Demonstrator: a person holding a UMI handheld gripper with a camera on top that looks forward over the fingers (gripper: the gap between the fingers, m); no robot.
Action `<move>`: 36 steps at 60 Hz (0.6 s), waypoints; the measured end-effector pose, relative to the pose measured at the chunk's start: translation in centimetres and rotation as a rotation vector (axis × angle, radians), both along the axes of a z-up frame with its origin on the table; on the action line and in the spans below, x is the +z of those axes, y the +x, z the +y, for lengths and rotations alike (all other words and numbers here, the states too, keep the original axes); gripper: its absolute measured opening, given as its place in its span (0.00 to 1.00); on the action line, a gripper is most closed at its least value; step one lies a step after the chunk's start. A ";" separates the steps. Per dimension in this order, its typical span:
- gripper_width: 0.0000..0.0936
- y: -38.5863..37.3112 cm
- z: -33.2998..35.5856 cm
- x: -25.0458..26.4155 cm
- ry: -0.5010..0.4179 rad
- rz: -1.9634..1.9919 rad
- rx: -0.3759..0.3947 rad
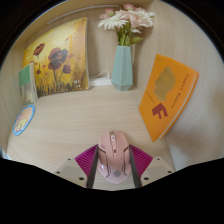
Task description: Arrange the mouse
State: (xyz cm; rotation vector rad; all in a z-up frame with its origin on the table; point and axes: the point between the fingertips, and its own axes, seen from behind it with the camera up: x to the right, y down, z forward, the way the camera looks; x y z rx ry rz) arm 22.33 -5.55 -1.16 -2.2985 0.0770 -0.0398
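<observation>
The gripper (113, 165) clamps a pink mouse (113, 155) between its 2 fingers above the table (90, 115), facing a vase (122, 66).

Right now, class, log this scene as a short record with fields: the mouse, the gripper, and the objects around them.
mouse: pink, between the fingers
gripper: fingers at each side of the mouse; whether they press on it cannot be told
surface: light wooden table
beyond mouse: pale green vase with flowers
left: flower painting
right: orange card
</observation>
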 end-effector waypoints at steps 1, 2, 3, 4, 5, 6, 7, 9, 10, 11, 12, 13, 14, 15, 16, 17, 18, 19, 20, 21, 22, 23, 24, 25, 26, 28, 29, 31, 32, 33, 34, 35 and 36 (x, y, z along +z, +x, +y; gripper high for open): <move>0.57 0.0 0.0 -0.1 -0.001 -0.001 0.005; 0.57 0.0 0.0 -0.1 -0.006 -0.004 0.008; 0.56 0.1 0.0 -0.1 -0.008 -0.008 0.008; 0.55 0.1 -0.1 -0.2 -0.015 -0.011 0.006; 0.54 0.1 -0.1 -0.2 -0.023 -0.011 0.002; 0.53 0.1 -0.2 -0.3 -0.032 -0.010 -0.001; 0.51 0.1 -0.2 -0.3 -0.041 -0.010 -0.004; 0.47 0.1 -0.2 -0.4 -0.059 -0.010 -0.010; 0.46 0.1 -0.3 -0.4 -0.067 -0.011 -0.015; 0.44 0.1 -0.3 -0.4 -0.075 -0.013 -0.018; 0.42 0.1 -0.4 -0.4 -0.082 -0.017 -0.022; 0.42 0.1 -0.4 -0.4 -0.089 -0.022 -0.026; 0.40 0.2 -0.4 -0.5 -0.096 -0.028 -0.029; 0.40 0.2 -0.5 -0.4 -0.102 -0.036 -0.036; 0.39 0.3 -0.6 -0.4 -0.111 -0.046 -0.044; 0.37 0.3 -0.6 -0.3 -0.120 -0.057 -0.050; 0.37 0.3 -0.6 -0.2 -0.127 -0.067 -0.056; 0.37 0.3 -0.6 -0.1 -0.135 -0.075 -0.064; 0.37 0.1 -0.6 0.2 -0.138 -0.077 -0.072; 0.37 -0.2 -0.4 0.6 -0.137 -0.071 -0.082; 0.37 -0.6 -0.2 1.2 -0.134 -0.060 -0.091; 0.37 -1.0 0.0 1.8 -0.127 -0.050 -0.099; 0.37 -1.4 0.3 2.7 -0.118 -0.043 -0.109; 0.37 -1.7 0.6 3.6 -0.105 -0.045 -0.115; 0.37 -2.1 1.0 4.6 -0.091 -0.048 -0.120; 0.37 -3.2 1.8 6.8 -0.059 -0.052 -0.125; 0.37 -3.8 2.3 8.1 -0.039 -0.049 -0.130; 0.37 -5.3 3.4 10.7 0.003 -0.036 -0.136; 0.37 -6.1 3.9 12.0 0.023 -0.029 -0.136; 0.37 -6.9 4.5 13.5 0.041 -0.026 -0.136; 0.37 -7.7 5.0 14.9 0.065 -0.023 -0.135; 0.37 -8.6 5.5 16.3 0.090 -0.022 -0.133; 0.37 -9.4 6.0 17.7 0.113 -0.022 -0.130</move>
